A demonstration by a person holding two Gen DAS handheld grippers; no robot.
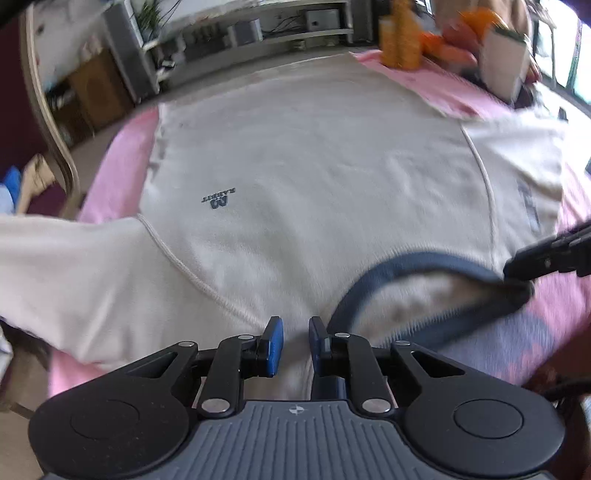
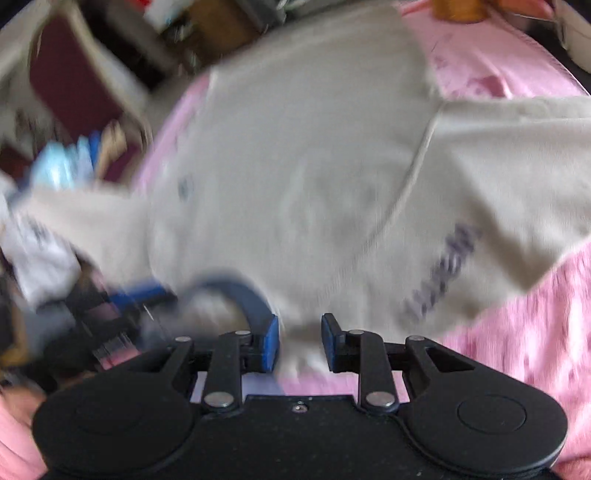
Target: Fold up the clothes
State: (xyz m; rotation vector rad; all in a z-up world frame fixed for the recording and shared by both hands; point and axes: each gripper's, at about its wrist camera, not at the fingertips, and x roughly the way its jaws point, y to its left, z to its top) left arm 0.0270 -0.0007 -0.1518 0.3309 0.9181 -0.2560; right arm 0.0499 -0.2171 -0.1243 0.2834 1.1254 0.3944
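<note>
Lying flat on a pink cloth point(image 1: 110, 177), a cream T-shirt point(image 1: 314, 177) is being shown spread out with its front up and its dark blue collar point(image 1: 424, 260) nearest the cameras. At the near edge of the left wrist view, the left gripper point(image 1: 296, 345) is being held over the shirt's shoulder just beside the collar; its blue pads point(image 1: 275, 347) are standing a narrow gap apart with cream fabric seen between them, and whether that fabric is being pinched cannot be told. In the right wrist view, which is being blurred by motion, the right gripper point(image 2: 300, 341) is being held at the neck edge of the shirt, its jaws parted a little wider, with the collar point(image 2: 243, 291) just beside its left pad; no clear pinch is being shown there either. Further out, a small dark logo point(image 1: 218, 201) is being seen on the chest, and both sleeves are being shown stretched sideways, one sleeve point(image 2: 517, 192) carrying blurred dark lettering point(image 2: 443, 273). Beyond the hem, orange things point(image 1: 400, 37) are being seen at the far end of the pink cloth, with shelving point(image 1: 258, 26) and a wooden chair point(image 1: 48, 122) behind.
</note>
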